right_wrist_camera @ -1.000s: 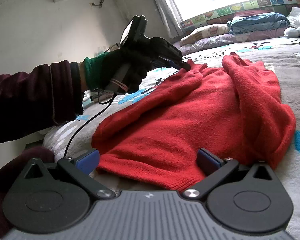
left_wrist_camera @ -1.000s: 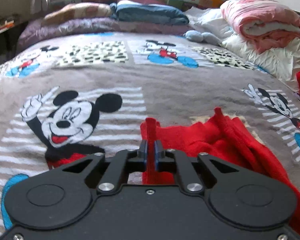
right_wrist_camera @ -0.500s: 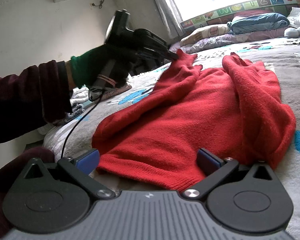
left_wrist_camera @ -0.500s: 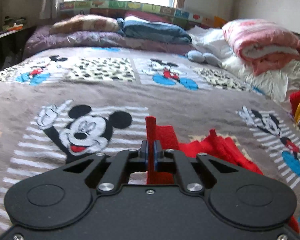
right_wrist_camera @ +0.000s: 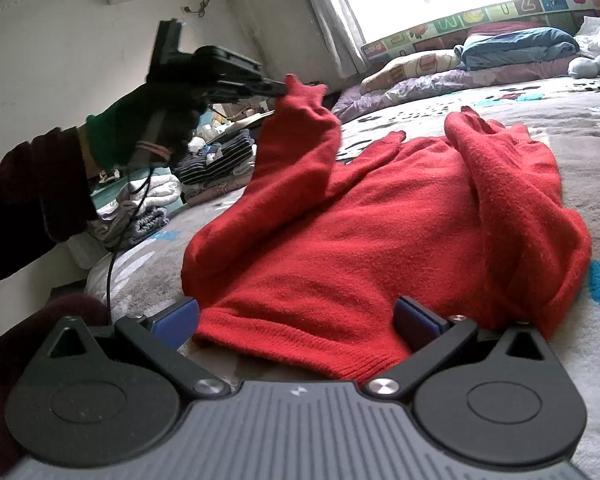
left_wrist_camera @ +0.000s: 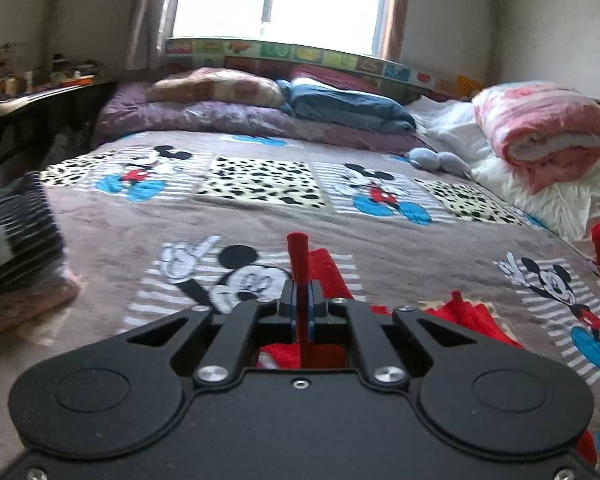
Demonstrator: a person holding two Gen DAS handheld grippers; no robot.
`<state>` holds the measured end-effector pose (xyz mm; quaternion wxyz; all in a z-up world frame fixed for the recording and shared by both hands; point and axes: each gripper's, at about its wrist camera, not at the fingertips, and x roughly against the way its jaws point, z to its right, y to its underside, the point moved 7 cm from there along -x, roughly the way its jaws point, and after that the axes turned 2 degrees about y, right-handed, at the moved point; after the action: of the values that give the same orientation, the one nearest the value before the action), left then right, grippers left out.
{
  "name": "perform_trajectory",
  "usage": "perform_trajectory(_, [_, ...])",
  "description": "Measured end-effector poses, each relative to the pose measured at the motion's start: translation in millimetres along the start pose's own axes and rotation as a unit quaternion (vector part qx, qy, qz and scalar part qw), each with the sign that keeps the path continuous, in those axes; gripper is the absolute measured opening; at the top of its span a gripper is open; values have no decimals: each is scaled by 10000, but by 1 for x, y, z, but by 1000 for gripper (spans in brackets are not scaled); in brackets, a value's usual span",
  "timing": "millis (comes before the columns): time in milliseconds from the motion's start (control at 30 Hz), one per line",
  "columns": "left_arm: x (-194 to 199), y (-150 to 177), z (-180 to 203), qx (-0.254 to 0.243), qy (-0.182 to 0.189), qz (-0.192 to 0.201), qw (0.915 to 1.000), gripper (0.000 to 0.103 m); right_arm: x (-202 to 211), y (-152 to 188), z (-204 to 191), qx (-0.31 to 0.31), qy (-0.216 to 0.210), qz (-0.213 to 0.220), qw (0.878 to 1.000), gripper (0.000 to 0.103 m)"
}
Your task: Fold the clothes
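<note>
Two wrist fisheyes over one bed, looking along their own fingers.

The left wrist view sits raised above the blanket point(left_wrist_camera: 380, 232), angled slightly down, facing the far window point(left_wrist_camera: 320, 0) and pillows. The right wrist view lies low and close at the near hem of the red sweater point(right_wrist_camera: 400, 240), facing far and leftward, and takes in the left gripper point(right_wrist_camera: 278, 87) from the side. Both share the sweater, blanket and window.
</note>
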<state>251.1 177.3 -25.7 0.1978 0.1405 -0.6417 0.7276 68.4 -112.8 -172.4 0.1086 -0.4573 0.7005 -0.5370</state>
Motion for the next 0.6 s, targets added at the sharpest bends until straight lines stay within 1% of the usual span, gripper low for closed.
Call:
perform_trajectory(333, [40,9,-45,279,-302,134,9991,3,1,1,-1,15,4,17,10000,103])
perform_trajectory(600, [64,25,-85,568,-593,175,9965,3,0,1,-1,66,58,-4,10000,103])
